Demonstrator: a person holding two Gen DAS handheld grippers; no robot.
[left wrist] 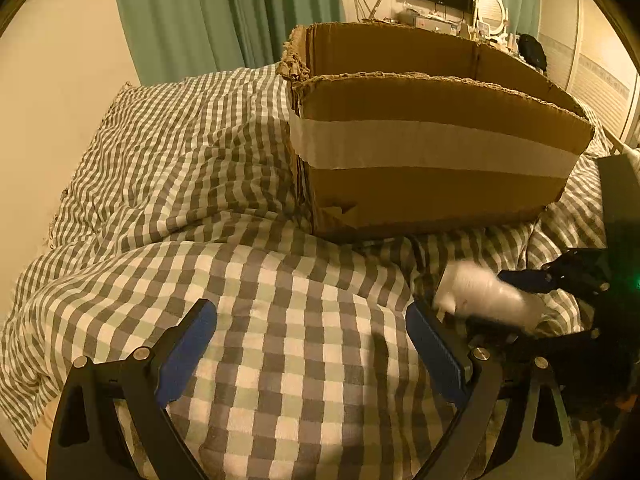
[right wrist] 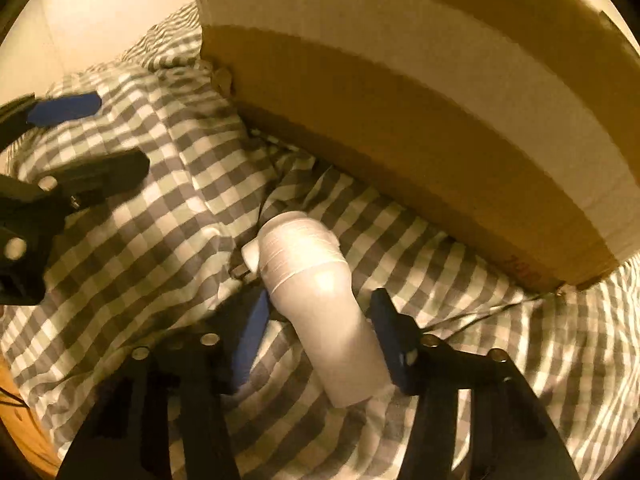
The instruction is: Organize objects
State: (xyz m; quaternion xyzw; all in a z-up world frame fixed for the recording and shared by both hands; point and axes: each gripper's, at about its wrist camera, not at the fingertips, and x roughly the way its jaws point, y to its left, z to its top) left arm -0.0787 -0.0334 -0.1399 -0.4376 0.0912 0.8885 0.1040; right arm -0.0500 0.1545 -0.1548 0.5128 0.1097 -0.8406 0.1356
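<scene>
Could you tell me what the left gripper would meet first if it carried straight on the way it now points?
Probably the checked bedcover bulging just ahead of the open left gripper; beyond that rise stands the cardboard box. Depth is hard to judge here.

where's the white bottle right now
The white bottle sits between the right gripper jaws, low over the checked bedding, just in front of the cardboard box; the left wrist view shows it at lower right.

Box and bottle on the bed

The cardboard box [left wrist: 432,132] sits on the checked blanket [left wrist: 240,208], with a curtain [left wrist: 224,12] behind it. The bottle [right wrist: 320,304] lies on the blanket in front of the box, between the right gripper [right wrist: 320,340] fingers. The left gripper [left wrist: 312,348] is to its left.
</scene>
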